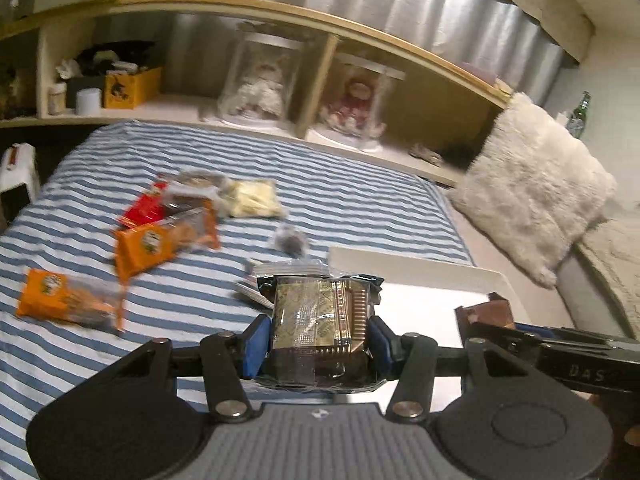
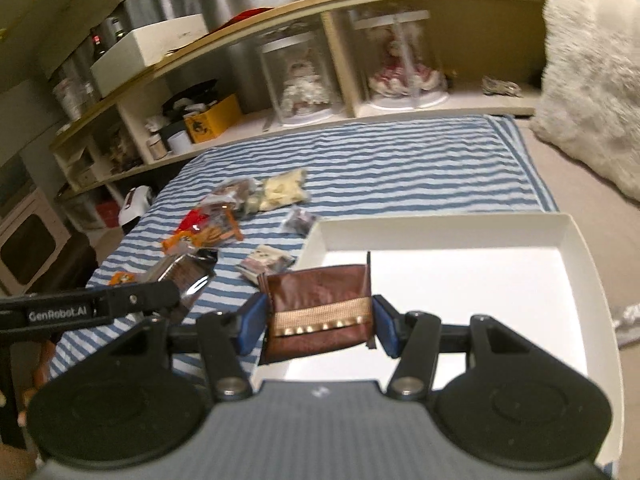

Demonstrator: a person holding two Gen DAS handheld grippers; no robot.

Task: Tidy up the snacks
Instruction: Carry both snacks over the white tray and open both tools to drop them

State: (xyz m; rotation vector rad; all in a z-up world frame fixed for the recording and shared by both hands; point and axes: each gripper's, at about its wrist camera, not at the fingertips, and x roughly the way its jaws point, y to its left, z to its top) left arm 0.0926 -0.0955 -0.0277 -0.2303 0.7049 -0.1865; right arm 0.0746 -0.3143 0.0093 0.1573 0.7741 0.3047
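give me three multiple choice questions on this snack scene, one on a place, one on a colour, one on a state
1. Where is the white tray?
A. on the shelf
B. on the bed
C. on the floor

2. What colour is the packet in the right gripper?
A. brown
B. green
C. white

3. What state is the left gripper in?
A. open, empty
B. shut on a dark gold packet
C. out of view

Answers: 1 B, it rests by the striped sheet. 2 A, the brown packet shows a gold band. 3 B, both pads press the packet.
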